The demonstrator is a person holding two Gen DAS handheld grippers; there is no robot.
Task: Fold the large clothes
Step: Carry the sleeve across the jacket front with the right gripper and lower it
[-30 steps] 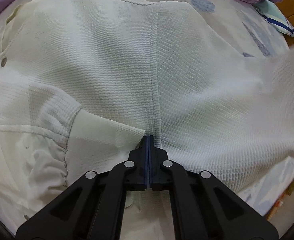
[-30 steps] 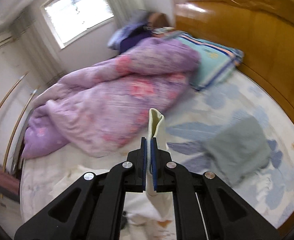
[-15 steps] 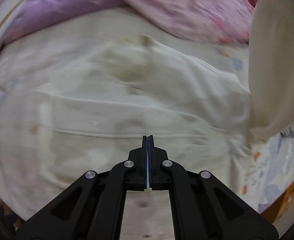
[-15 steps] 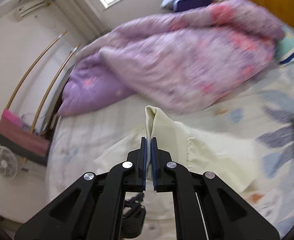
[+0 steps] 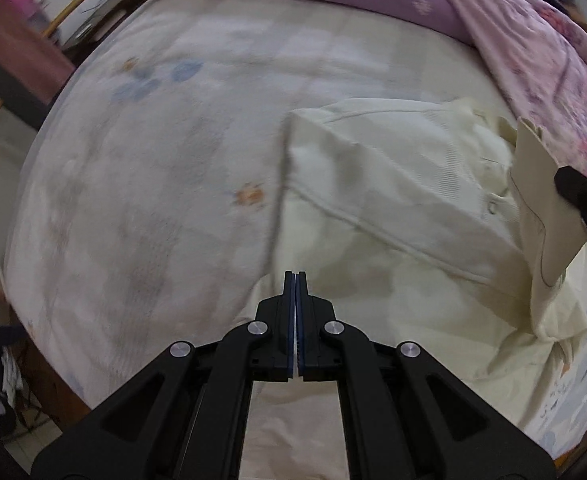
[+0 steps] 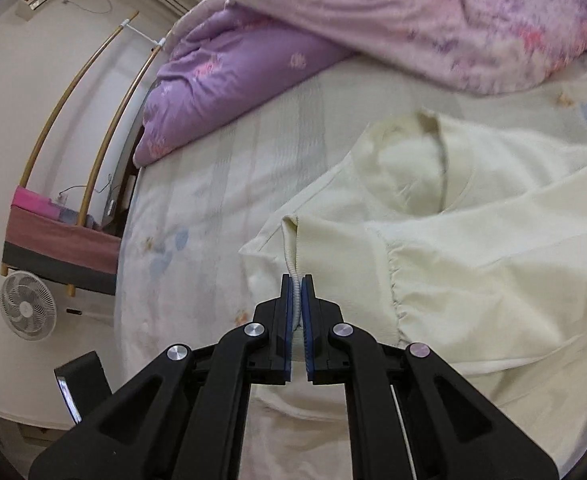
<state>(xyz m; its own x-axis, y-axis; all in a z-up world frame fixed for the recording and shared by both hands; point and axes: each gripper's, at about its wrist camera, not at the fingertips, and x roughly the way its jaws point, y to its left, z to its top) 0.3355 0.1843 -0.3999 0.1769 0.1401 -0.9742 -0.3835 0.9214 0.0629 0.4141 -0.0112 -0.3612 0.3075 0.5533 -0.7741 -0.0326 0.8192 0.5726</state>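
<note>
Cuff (image 6: 293,240) lowered onto cream waffle-knit garment (image 6: 493,264)

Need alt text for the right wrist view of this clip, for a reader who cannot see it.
The right gripper is shut on the ribbed edge of a cream sweatshirt that lies spread on a pale floral bedsheet. A purple and pink quilt is heaped at the far side of the bed, and a white floor fan stands at lower left.

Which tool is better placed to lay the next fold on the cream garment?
Probably the right tool: it is shut on the cream garment by its ribbed hem. The left tool is closed with nothing visibly between its pads.
</note>
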